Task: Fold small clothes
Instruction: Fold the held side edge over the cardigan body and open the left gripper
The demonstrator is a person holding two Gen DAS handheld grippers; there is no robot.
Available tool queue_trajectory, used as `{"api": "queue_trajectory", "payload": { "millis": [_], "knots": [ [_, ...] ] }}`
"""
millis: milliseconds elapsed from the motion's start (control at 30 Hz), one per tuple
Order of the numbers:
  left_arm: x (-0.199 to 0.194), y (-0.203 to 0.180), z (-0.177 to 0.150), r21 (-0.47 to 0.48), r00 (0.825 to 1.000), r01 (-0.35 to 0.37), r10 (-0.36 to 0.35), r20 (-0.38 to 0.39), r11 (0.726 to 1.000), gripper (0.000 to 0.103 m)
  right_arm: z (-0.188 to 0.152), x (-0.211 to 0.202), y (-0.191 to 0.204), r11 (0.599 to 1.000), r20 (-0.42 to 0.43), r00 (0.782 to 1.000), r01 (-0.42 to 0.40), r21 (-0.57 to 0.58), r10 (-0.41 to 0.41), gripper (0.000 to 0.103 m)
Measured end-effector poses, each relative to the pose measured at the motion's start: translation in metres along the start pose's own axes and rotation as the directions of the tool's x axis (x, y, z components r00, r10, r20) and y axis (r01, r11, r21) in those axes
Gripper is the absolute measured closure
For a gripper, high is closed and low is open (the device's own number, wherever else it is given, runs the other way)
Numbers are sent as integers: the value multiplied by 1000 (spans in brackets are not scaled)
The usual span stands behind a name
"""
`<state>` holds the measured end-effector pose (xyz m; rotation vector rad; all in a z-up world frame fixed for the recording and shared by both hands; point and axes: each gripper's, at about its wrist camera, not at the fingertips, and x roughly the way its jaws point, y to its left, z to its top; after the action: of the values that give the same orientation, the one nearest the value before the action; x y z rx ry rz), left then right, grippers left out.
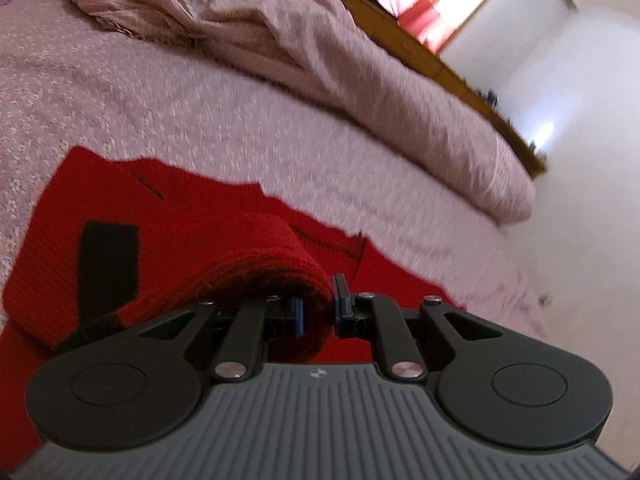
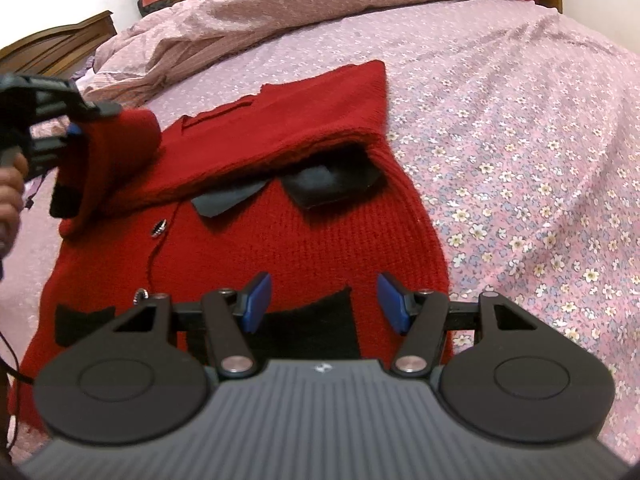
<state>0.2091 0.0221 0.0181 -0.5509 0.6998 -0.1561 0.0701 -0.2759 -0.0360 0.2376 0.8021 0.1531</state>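
- A red knitted cardigan (image 2: 280, 232) lies spread on the bed (image 2: 520, 128), on a pink flowered sheet; nothing here serves as a container, so the bed is the only thing that carries anything.
- The cardigan has a dark collar (image 2: 316, 188), black pocket patches (image 2: 312, 320) near its lower edge, and small buttons down the front.
- One sleeve (image 2: 288, 140) is folded across the chest, lying over part of the collar.
- The left gripper (image 2: 76, 128) comes in from the left edge of the right wrist view, raised off the cardigan, with a person's hand (image 2: 10, 192) behind it on the handle.
- Its jaws are closed on the other sleeve (image 1: 276, 264), which is lifted off the bed and bunched into a thick roll around the blue pads; its black cuff (image 2: 66, 200) hangs down below.
- The right gripper (image 2: 324, 300) hovers low over the cardigan's lower front, tilted downward, above a black pocket patch.
- Its jaws stand apart, with nothing pinched between the blue pads.
- A rumpled pink quilt (image 2: 240, 20) is heaped along the far side of the bed, well apart from the cardigan.
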Motion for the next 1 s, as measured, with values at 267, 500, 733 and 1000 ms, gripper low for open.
{"api": "queue_trajectory", "payload": {
  "millis": [267, 500, 733, 1000],
  "knots": [
    [14, -12, -14, 126, 991, -47, 62, -117, 991, 68, -1, 4, 1, 1000, -7, 1000, 5, -15, -5, 42],
    [-10, -17, -28, 244, 981, -106, 141, -131, 964, 39, -1, 4, 2, 1000, -9, 1000, 9, -19, -9, 42],
    [-43, -1, -31, 274, 966, -189, 229, -123, 943, 36, 1, 4, 6, 999, -9, 1000, 17, -29, -18, 42],
    [-74, 31, -41, 279, 932, -317, 353, -86, 906, 30, 11, 3, 26, 994, 5, 1000, -5, -109, 6, 42]
  ]
}}
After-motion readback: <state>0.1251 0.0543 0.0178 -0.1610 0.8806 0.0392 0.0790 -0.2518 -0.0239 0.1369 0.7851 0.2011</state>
